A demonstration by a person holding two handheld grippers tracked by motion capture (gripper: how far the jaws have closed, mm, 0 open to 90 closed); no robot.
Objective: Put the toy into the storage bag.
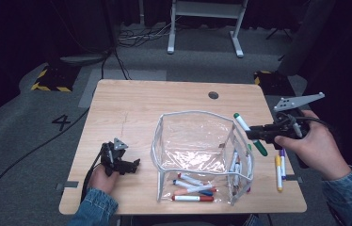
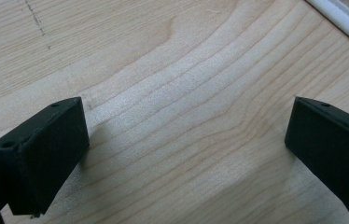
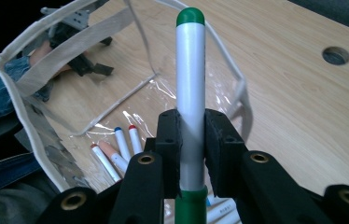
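A green-capped marker [image 3: 190, 93] is clamped across its white barrel by the right tool [image 1: 258, 133], whose jaws are closed on it; in the high view it is carried in the air just outside the right rim of the clear plastic pouch [image 1: 197, 141], slanting with one green end toward the far side of the table [image 1: 132, 108]. The step in hand is judged to be the loading of markers into the pouch: several markers [image 1: 194, 187] already lie inside on its floor, while a yellow marker [image 1: 277, 173] and a purple one [image 1: 283, 157] remain on the table beside the right hand. The next move would call for the marker to be brought over the open top and the grip released. The left tool [image 1: 120, 162] is rested on the table left of the pouch; its jaws are seen wide apart and empty over bare wood in the left gripper view. The grip on the barrel is made plain in the right gripper view, and the loose markers in the high view.
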